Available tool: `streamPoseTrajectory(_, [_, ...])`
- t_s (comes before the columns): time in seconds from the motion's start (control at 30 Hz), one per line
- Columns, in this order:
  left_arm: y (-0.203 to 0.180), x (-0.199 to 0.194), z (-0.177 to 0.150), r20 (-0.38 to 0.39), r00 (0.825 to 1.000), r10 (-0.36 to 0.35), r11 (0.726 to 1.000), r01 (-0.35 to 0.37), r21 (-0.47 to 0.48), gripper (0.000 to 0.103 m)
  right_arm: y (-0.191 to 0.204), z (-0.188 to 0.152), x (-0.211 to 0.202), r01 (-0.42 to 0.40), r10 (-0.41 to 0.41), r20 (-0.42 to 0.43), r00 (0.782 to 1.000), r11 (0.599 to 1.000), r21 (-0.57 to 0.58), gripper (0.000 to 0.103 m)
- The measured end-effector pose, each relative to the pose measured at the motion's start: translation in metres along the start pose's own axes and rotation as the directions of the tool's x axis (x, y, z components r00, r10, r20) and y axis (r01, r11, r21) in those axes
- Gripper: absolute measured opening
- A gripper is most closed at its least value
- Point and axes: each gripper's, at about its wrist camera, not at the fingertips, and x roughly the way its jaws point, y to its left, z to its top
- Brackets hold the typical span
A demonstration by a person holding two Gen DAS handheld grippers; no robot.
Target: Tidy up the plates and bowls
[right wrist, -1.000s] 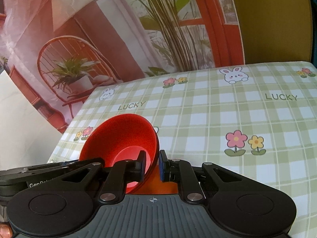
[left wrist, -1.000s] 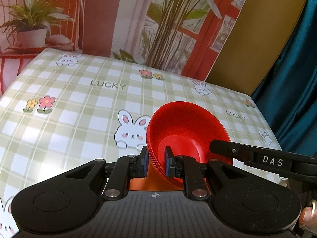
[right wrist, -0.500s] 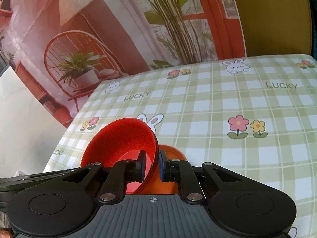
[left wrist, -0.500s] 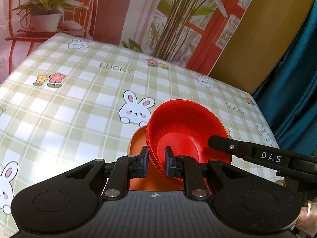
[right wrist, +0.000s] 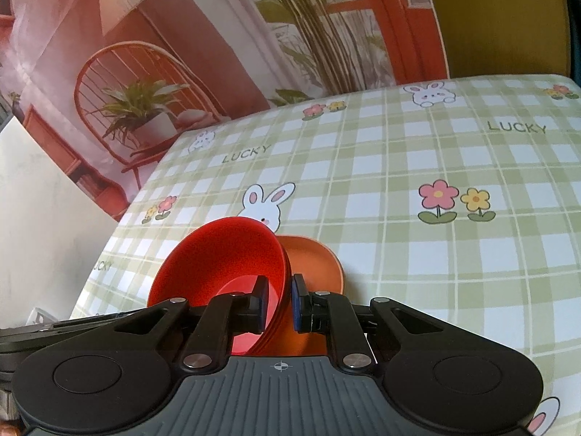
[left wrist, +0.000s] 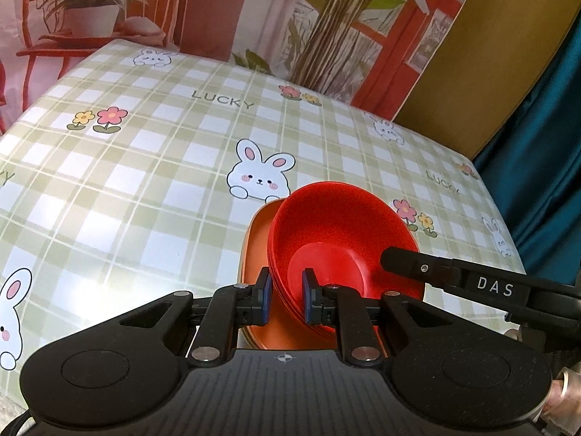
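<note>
Two claws, both mine, are clamped on the same stack of red bowls [left wrist: 341, 239]. My left claw [left wrist: 287, 299] pinches the stack's near rim, one blue pad inside the top bowl and one outside, against the layered edges. My right claw [right wrist: 277, 303] does the same on the opposite side of the rim, its left pad inside and its right pad outside; in the left wrist view its black finger, marked DAS, reaches in from the right.

The stack is tilted, its mouth facing up and away from me, and I count several nested rims along its edge. Directly under and behind it lies an orange plate [right wrist: 314, 258] on the tabletop [left wrist: 145, 181]; whether the stack's bottom touches the plate I cannot tell, since my claws hide that spot.

Beyond the plate a white bunny [left wrist: 259, 174] is printed on the green checked cloth, then flowers and the word LUCKY. Farthest off hangs a backdrop [right wrist: 203, 36] picturing a red chair and potted plants.
</note>
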Motion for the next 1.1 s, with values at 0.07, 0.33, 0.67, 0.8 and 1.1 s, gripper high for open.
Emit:
streamPoseTrajectory(0.07, [0.000,0.002,-0.001,-0.007,1.000,0.005,1.000,-0.005,0.002,0.018,-0.001,-0.002,0.002,0.003,-0.003,-0.011,1.000,1.000,0.002,0.013])
streamPoseTrajectory(0.33, [0.001,0.004,-0.005,-0.015,1.000,-0.003,1.000,0.003,0.003,0.018,-0.005,-0.007,0.008,0.002,-0.002,-0.033,0.999,1.000,0.018,0.013])
streamPoseTrajectory(0.67, [0.000,-0.006,-0.002,0.008,1.000,-0.022,1.000,0.022,0.005,0.030,-0.005,-0.003,-0.002,0.019,-0.019,-0.002,1.000,1.000,0.008,0.026])
streamPoseTrajectory(0.8, [-0.002,-0.019,0.002,0.054,0.998,-0.031,0.999,0.030,0.021,0.035,-0.005,0.004,-0.015,0.024,-0.024,0.036,0.999,1.000,0.004,0.030])
streamPoseTrajectory(1.1, [-0.012,-0.063,0.015,0.181,0.984,-0.010,0.996,-0.007,0.091,0.042,0.005,0.028,-0.055,0.037,-0.029,0.158,0.987,0.998,-0.047,0.041])
